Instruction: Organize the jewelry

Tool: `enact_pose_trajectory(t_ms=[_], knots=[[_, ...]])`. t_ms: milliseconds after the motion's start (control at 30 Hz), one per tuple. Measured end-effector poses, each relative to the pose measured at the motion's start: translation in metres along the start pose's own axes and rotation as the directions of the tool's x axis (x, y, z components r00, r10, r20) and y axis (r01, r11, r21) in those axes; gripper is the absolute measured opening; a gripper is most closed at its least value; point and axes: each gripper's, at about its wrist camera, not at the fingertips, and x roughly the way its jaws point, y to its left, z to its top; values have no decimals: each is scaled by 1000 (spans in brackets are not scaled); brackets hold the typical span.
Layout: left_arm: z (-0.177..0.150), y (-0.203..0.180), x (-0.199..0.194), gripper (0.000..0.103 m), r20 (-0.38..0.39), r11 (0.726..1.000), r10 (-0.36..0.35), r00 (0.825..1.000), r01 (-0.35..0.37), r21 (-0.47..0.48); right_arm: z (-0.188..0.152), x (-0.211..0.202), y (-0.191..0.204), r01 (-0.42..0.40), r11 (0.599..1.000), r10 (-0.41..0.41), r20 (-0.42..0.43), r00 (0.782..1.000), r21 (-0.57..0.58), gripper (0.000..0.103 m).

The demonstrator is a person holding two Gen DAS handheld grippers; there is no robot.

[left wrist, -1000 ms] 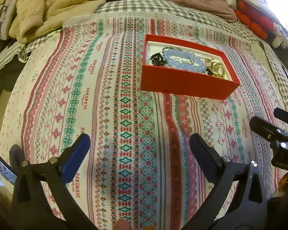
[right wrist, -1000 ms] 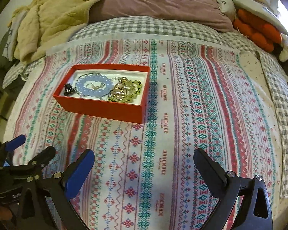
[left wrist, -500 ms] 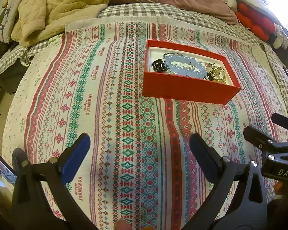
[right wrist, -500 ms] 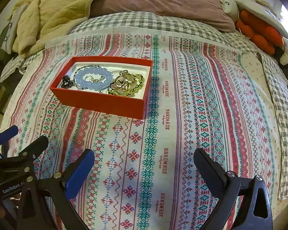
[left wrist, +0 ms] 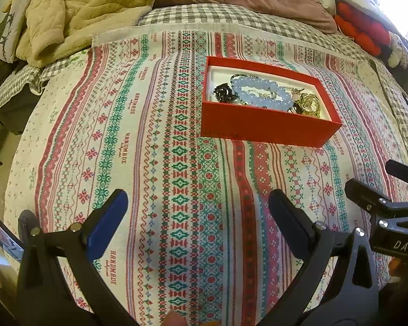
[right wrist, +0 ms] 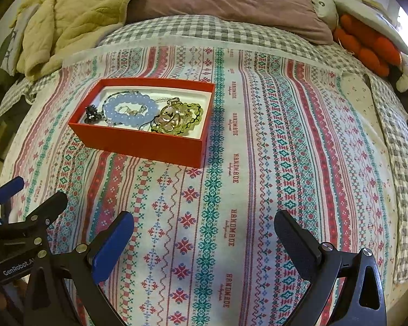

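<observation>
Right gripper [right wrist: 204,240] view alone: green bracelet [right wrist: 193,116]

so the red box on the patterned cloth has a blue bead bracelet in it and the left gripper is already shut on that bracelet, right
Not quite. The left gripper is open and holds nothing, as the left wrist view shows. The blue bead bracelet does lie in the red box on the patterned cloth.

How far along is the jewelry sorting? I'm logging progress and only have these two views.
Hardly started. Done: nothing visibly sorted; the blue bead bracelet, green bead bracelet, gold piece and dark piece lie heaped in the red box. In hand: nothing; the left gripper and right gripper are open and empty above the patterned cloth. Left: all of the picking out.
</observation>
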Motion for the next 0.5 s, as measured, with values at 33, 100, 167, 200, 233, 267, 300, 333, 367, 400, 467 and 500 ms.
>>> enact_pose_trajectory(t_ms=[33, 100, 167, 200, 233, 267, 300, 333, 367, 400, 467, 500], knots=[[0, 0, 0, 102, -1, 1000, 0, 1000, 0, 1, 0, 0, 0, 0, 1000, 0, 0, 1000, 0, 103], [0, -1, 0, 102, -1, 1000, 0, 1000, 0, 3, 0, 0, -1, 2, 1000, -2, 0, 1000, 1, 103], [0, -1, -1, 102, -1, 1000, -1, 1000, 1, 4, 0, 0, -2, 4, 1000, -4, -1, 1000, 5, 103], [0, -1, -1, 102, -1, 1000, -2, 1000, 2, 4, 0, 0, -2, 5, 1000, -5, -1, 1000, 6, 103], [0, -1, -1, 102, 0, 1000, -3, 1000, 3, 4, 0, 0, -3, 6, 1000, -6, 0, 1000, 9, 103], [1, -1, -1, 102, 0, 1000, -4, 1000, 4, 3, 1, 0, -3, 7, 1000, -7, 0, 1000, 10, 103], [1, -1, -2, 102, 0, 1000, -5, 1000, 5, 3, 1, 0, -4, 9, 1000, -9, 1, 1000, 12, 103], [1, -1, -2, 102, 0, 1000, -4, 1000, 4, 4, 1, 0, -4, 9, 1000, -9, 2, 1000, 13, 103], [1, -1, -2, 103, 0, 1000, -3, 1000, 3, 5, 1, 0, -4, 10, 1000, -10, 3, 1000, 15, 103], [0, -2, -2, 103, 1, 1000, 0, 1000, 0, 8, 1, 0, -4, 11, 1000, -11, 3, 1000, 15, 103], [0, -2, -2, 102, 0, 1000, 4, 1000, -4, 15, 1, 0, -3, 12, 1000, -12, 2, 1000, 16, 103], [0, -3, -2, 102, -1, 1000, 8, 1000, -8, 17, 1, 0, -3, 12, 1000, -12, 3, 1000, 16, 103]])
